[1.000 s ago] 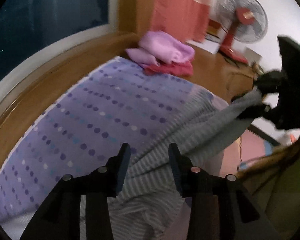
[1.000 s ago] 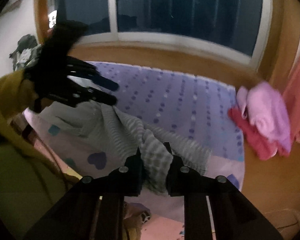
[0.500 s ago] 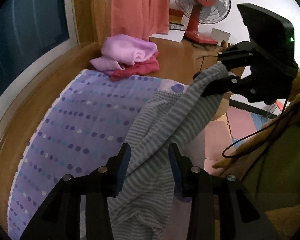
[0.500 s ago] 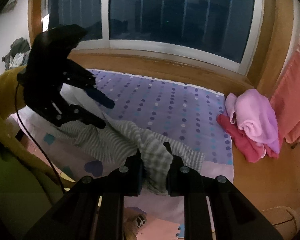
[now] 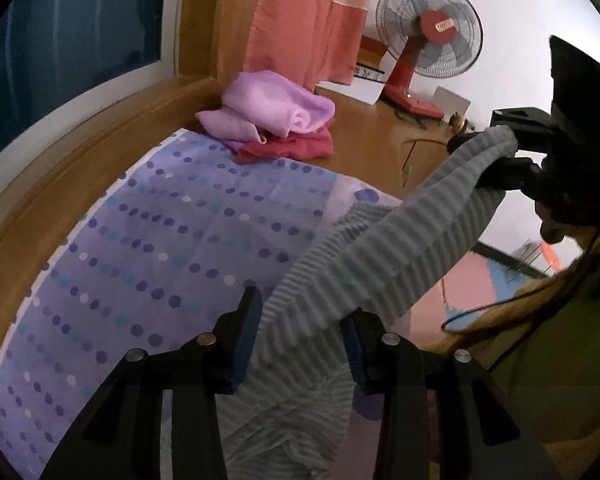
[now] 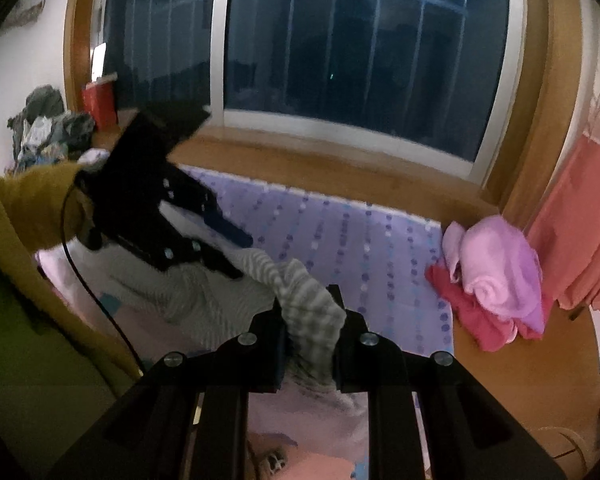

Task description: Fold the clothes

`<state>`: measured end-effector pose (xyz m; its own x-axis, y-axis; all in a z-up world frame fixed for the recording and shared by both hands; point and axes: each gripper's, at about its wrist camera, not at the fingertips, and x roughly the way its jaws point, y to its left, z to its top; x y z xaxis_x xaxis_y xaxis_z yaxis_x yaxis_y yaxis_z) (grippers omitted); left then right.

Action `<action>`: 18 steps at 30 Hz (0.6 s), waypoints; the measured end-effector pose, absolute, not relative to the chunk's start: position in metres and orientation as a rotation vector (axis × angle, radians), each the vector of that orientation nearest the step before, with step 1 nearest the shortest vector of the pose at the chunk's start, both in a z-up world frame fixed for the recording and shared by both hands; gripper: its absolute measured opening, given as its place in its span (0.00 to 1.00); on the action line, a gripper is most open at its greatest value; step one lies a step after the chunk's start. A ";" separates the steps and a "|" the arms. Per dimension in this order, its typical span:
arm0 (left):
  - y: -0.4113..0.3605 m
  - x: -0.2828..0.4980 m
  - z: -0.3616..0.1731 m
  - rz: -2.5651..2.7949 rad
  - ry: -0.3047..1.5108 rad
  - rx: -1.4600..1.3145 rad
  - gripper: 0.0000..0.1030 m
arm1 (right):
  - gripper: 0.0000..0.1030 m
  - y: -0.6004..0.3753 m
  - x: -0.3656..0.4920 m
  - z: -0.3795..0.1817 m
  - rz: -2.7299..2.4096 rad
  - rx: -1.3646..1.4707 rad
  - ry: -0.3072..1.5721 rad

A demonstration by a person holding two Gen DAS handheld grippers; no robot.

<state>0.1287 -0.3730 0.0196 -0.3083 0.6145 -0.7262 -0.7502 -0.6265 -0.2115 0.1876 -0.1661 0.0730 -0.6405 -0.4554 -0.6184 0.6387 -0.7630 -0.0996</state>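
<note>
Two grippers on one striped grey garment

Both grippers work the same striped grey garment (image 5: 380,248), which drapes from the edge of a purple dotted bedspread (image 5: 160,232) up into the air.

From the left wrist view, the left gripper (image 5: 300,328) has its jaws closing, with a band of the striped cloth running between the two fingers; the pads do not yet press on it, and a gap shows on each side of the fabric. The rest of the garment lies bunched on the near edge of the bedspread below the fingers.

At the right of that view, the right gripper (image 5: 500,156) is clamped on the raised end of the garment, so the cloth stretches as a slanting band from the bed up to it. The right wrist view confirms it: a wad of striped fabric (image 6: 308,312) is pinched tight between the fingers of the right gripper (image 6: 310,320). The left gripper (image 6: 228,248) shows there at the left, above the crumpled part of the garment, carried by an arm in a mustard sleeve (image 6: 28,208).

At the far corner of the bedspread sits a pile of pink and red folded cloths (image 5: 276,124). A red fan (image 5: 428,40) stands on the wooden surface behind, beside a salmon curtain (image 5: 300,28)
</note>
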 end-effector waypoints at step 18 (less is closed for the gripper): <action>-0.366 -0.038 0.012 2.572 0.230 -1.061 0.10 | 0.16 -0.224 -0.050 0.026 -2.473 0.968 0.492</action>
<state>-0.0383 -0.3659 0.0116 -0.6595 0.2547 -0.7072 -0.3762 -0.9264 0.0172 -0.0498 -0.2241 0.0257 -0.6599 -0.2658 -0.7028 0.5147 -0.8413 -0.1651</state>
